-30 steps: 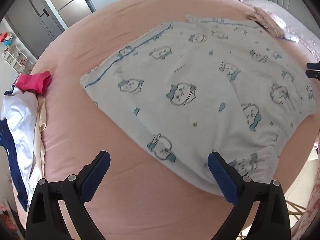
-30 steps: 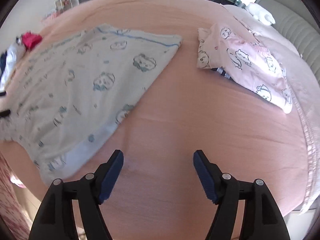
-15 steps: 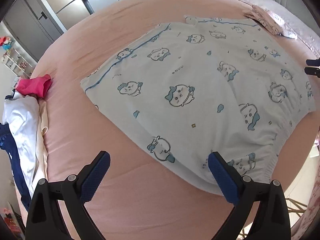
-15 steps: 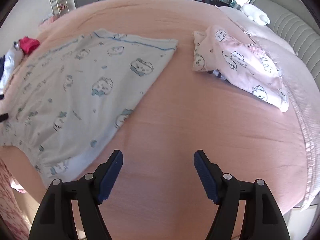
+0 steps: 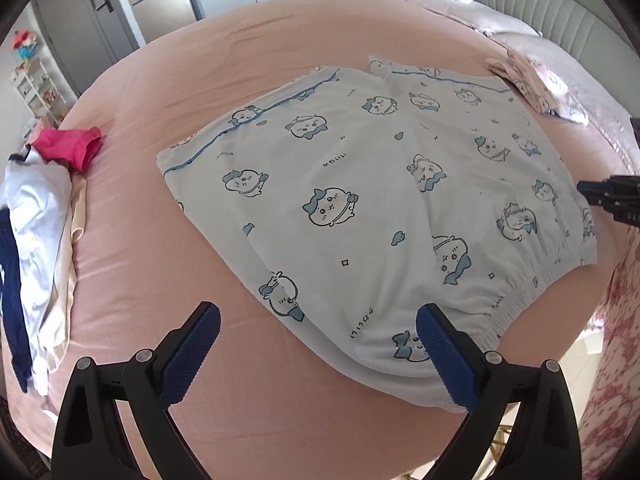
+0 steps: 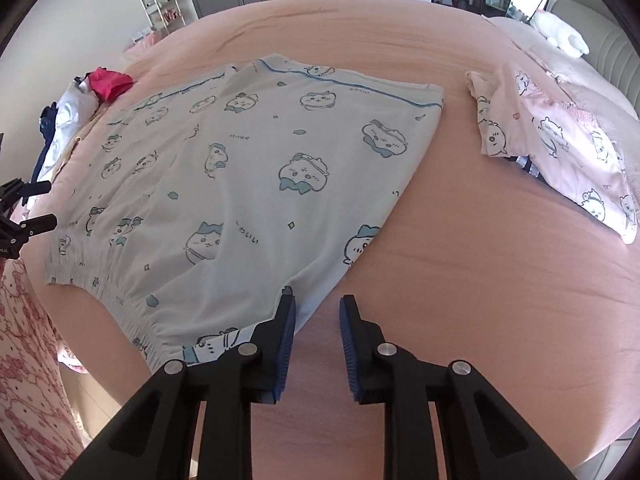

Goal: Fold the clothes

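Note:
Pale blue cartoon-print shorts (image 5: 372,216) lie flat on the pink bed (image 5: 192,92), elastic waistband toward me; they also show in the right wrist view (image 6: 240,184). My left gripper (image 5: 318,340) is wide open and empty, hovering over the shorts' near left corner. My right gripper (image 6: 317,312) is narrowed to a small gap with nothing between its pads, right at the shorts' near right corner; its tips also show in the left wrist view (image 5: 600,194). The left gripper's tips show in the right wrist view (image 6: 36,204).
A folded pink cartoon-print garment (image 6: 560,140) lies to the right near the grey blanket and headboard. A pile with a red (image 5: 68,146), white and navy clothes (image 5: 28,232) lies at the bed's left edge. The bed's front edge is close below the waistband.
My right gripper has narrowed from wide open to a small gap and moved left to the shorts' corner. The left gripper stays open, its view shifted slightly.

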### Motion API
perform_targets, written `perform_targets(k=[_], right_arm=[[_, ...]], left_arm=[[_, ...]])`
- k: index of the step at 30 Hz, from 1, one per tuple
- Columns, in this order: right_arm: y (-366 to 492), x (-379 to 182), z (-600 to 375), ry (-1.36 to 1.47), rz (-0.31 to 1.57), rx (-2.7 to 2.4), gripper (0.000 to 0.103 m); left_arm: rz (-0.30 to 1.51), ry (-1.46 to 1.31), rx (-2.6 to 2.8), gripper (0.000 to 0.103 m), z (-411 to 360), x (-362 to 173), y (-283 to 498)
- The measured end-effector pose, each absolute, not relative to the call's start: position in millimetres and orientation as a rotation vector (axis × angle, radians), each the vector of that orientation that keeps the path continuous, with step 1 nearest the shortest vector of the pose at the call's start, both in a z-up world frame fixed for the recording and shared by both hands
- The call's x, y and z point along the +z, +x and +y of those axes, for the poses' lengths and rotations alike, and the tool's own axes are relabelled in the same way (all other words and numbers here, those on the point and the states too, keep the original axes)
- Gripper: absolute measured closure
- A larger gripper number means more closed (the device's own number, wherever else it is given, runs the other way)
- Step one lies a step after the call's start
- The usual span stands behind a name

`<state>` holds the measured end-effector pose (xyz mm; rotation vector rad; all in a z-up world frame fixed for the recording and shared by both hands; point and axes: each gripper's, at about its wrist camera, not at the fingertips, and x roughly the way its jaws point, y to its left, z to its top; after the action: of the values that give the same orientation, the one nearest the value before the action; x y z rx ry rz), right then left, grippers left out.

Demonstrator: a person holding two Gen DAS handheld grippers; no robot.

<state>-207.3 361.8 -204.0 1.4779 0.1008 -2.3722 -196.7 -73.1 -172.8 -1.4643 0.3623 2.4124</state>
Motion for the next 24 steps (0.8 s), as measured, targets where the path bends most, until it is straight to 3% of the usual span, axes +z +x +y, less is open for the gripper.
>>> perform_targets(k=[6,9,13,16,20,22,24], right_arm=[[-211.5,-211.3,346.3,1.505,0.089,-2.316,0.082],[-214.6,-212.3,345.6,1.53,0.091,-2.348,0.085],[-203.7,-209.3,351.6,1.563,0.327,-2.403,0.081],[-192.6,-201.8,363.7,1.565,0.402,-2.462,0.081],[-192.8,-184.1,340.7,1.44,0.265,-2.458,0.081],[-199.5,-182.4,303.8,1.371,0.264,-2.382,0.079],[-207.9,-187.0,264.5,1.333,0.309,-2.301,0.074]], left_arm=[[0.268,-1.534,2.442,0.003,-82.5,-180.5,-193.2],[0.396,-1.598,2.446,0.003,-77.8,-195.9,-195.1],[0.675,-1.615,2.445,0.003,-82.4,-203.1,-191.1],[0.533,-1.591,2.487,0.003,-99.5,-191.3,-194.9],[0.385,-1.462,2.431,0.003,-71.8,-182.5,-200.9],[0.445,-1.377,2.363,0.003,-38.3,-187.6,-201.4],[0.632,-1.395,2.287,0.002,-12.6,-206.3,-204.2]])
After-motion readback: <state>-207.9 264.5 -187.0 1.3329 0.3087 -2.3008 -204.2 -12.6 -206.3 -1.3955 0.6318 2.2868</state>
